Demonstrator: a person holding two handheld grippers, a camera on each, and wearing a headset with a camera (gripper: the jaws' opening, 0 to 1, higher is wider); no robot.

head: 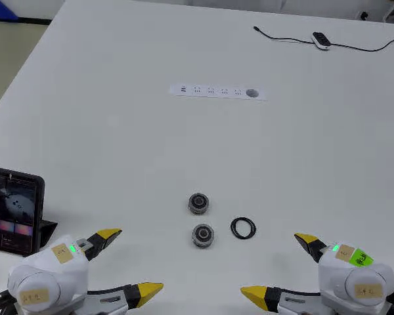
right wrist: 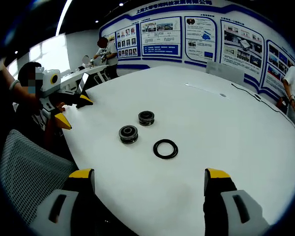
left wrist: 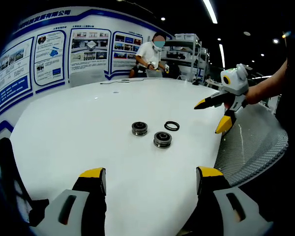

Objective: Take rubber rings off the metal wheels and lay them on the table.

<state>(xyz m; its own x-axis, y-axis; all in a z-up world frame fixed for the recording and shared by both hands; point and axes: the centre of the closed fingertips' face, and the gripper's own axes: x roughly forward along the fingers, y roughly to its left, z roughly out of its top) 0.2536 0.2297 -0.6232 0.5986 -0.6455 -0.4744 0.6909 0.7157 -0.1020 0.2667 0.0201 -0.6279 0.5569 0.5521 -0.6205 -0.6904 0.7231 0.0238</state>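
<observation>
Left tongs point(head: 132, 260) and right tongs point(head: 276, 265) hang spread, empty, over the table point(head: 118, 144) edge. At their twelve o'clock sit a far wheel point(head: 198, 203) and a near wheel point(head: 203, 235). A ring point(head: 243, 228) lies loose at the near wheel's three o'clock.

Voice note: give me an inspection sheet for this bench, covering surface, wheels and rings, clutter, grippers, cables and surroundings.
Surface: white table, bare around the work.
Job's things: far wheel and near wheel sit close together, dark-rimmed. One rubber ring lies flat to the right of the near wheel, apart from it.
Clutter: tablet propped at the left edge; power strip farther back.
Grippers: left gripper and right gripper are both open, holding nothing, at the near edge.
Cables: black cable with a small box, far right.
Surroundings: mesh chair, poster wall, a person standing.
</observation>
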